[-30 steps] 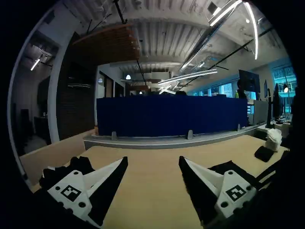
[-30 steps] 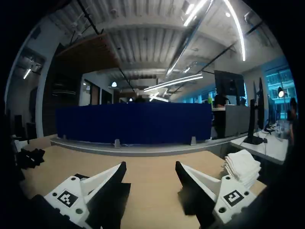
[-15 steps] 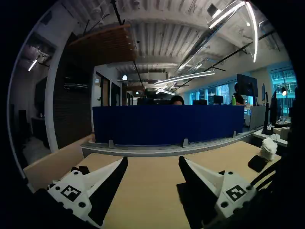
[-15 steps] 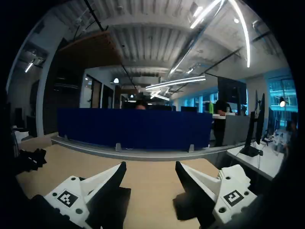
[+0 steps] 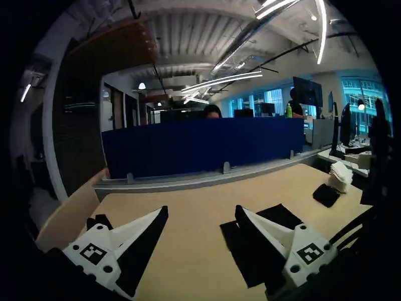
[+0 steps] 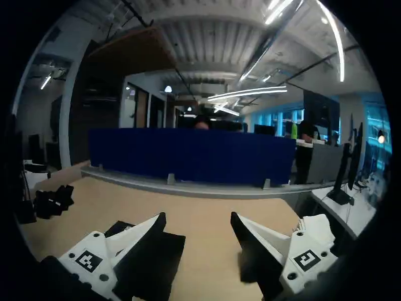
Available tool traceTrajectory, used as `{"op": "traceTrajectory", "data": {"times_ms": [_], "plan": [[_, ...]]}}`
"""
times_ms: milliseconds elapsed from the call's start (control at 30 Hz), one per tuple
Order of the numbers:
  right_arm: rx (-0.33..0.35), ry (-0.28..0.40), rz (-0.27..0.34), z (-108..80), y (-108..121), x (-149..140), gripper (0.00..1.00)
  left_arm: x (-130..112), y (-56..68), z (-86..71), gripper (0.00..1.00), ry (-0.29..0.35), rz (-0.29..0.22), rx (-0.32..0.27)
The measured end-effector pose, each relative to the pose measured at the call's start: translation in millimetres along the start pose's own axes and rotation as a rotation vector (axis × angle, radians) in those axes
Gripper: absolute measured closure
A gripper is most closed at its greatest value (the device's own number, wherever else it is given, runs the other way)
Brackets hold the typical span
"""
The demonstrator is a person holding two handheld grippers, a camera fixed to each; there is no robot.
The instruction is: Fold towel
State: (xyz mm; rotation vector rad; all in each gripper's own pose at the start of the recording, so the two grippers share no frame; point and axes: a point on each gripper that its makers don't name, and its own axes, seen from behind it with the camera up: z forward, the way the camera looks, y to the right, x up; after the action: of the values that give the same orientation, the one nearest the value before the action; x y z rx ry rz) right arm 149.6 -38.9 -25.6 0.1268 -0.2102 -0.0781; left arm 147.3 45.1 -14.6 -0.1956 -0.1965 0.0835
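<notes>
A black towel (image 5: pixel 273 216) lies flat on the wooden table (image 5: pixel 200 200), just behind and beside the right finger of my left gripper (image 5: pixel 200 216). That gripper hovers over the table, open, with nothing between its fingers. In the right gripper view a flat black towel (image 6: pixel 168 246) lies under and beside the left finger of my right gripper (image 6: pixel 196 220), which is also open and holds nothing. I cannot tell whether either gripper touches the cloth.
A stack of white towels (image 5: pixel 342 175) and a folded black cloth (image 5: pixel 326 194) sit at the table's right end. Crumpled black cloths (image 6: pixel 52 200) lie at the left. A blue divider (image 6: pixel 190 155) bounds the far edge; a person sits behind it.
Both views have shifted so that more of the tabletop shows. The flat black towel now appears by the fingers in each view. Both grippers stay open.
</notes>
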Motion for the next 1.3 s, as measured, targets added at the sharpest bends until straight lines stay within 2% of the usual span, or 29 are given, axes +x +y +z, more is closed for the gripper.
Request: {"op": "traceTrajectory", "data": {"times_ms": [300, 400, 700, 900, 1300], "plan": [[0.185, -0.217, -0.078, -7.0, -30.8, -35.3, 0.00, -28.8, 32.8, -2.5, 0.01, -0.149, 0.053, -0.173], [0.229, -0.269, -0.097, -8.2, -37.3, -45.6, 0.00, -36.8, 41.8, -2.3, 0.01, -0.187, 0.061, -0.220], [0.292, -0.330, -0.138, -9.9, -49.8, -63.6, 0.00, -54.0, 61.3, -3.5, 0.01, -0.241, 0.092, -0.301], [0.307, -0.365, -0.146, -9.1, -53.0, -83.9, 0.00, -70.8, 73.9, -2.0, 0.01, -0.269, 0.113, -0.334], [0.334, -0.412, -0.167, -6.9, -58.0, -128.8, 0.00, -115.1, 87.0, 1.0, 0.01, -0.319, 0.160, -0.370]]}}
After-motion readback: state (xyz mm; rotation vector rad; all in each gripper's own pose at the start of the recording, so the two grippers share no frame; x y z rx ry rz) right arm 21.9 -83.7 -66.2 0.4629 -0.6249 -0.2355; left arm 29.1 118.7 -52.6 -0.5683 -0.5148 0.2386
